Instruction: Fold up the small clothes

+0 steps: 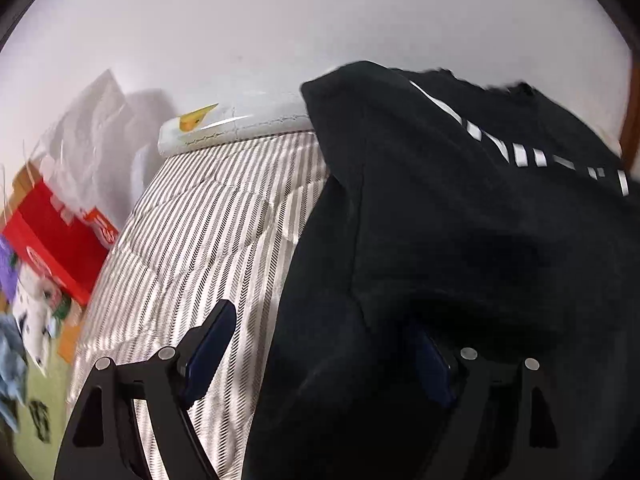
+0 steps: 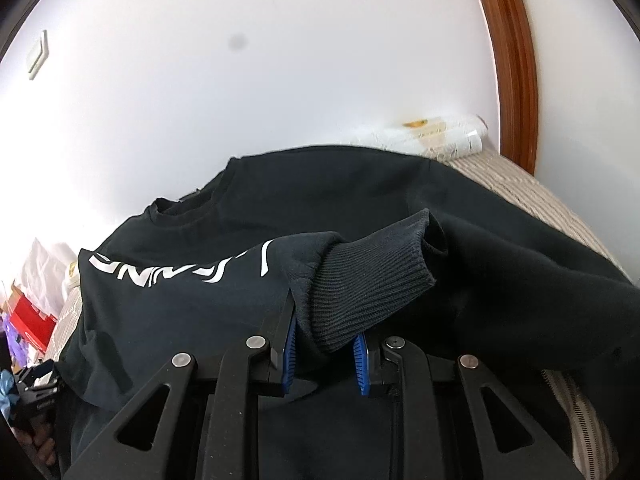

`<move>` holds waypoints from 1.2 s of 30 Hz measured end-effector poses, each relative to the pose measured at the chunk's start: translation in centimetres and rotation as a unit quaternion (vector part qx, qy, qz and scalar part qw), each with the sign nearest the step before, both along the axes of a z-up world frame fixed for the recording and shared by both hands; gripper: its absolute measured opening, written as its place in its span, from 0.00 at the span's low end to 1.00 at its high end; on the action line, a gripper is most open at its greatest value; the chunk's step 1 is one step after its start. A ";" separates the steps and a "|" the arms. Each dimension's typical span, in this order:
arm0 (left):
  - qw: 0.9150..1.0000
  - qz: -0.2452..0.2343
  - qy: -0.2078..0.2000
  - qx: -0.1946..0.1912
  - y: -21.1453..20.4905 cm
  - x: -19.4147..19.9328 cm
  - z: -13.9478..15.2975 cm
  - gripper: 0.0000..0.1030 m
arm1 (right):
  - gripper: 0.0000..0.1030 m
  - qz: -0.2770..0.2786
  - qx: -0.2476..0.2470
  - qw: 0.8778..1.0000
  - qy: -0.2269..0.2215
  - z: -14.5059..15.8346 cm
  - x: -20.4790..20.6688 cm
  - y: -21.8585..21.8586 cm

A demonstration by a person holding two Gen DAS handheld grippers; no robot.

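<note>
A black sweatshirt (image 2: pixel 360 200) with white lettering lies on a striped bedspread (image 1: pixel 208 224). My right gripper (image 2: pixel 325 350) has its blue pads on either side of the ribbed sleeve cuff (image 2: pixel 372 280), which is folded across the chest; the jaws stand partly apart with the cuff between them. In the left wrist view the sweatshirt (image 1: pixel 460 240) fills the right half. My left gripper (image 1: pixel 320 360) is open wide, its left finger (image 1: pixel 208 344) over the bedspread and its right finger partly hidden against the black fabric.
A white pillow with a yellow print (image 1: pixel 224 128) lies at the head of the bed by the white wall. A red box (image 1: pixel 52 240), white bags and scattered clothes sit left of the bed. A wooden frame (image 2: pixel 516 60) stands at right.
</note>
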State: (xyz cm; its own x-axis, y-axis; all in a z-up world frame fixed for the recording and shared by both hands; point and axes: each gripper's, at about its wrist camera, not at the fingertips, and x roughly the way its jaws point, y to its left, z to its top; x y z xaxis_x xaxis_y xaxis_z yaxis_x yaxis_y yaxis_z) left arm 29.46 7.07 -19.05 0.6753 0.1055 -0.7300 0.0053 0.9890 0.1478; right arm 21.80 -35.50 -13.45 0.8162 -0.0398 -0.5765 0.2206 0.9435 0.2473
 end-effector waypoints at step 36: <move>0.994 0.037 -0.077 -0.070 3.3 -5.0 5.2 0.79 | 0.54 -0.007 -0.070 0.994 0.084 2.1 -8.2 -2.6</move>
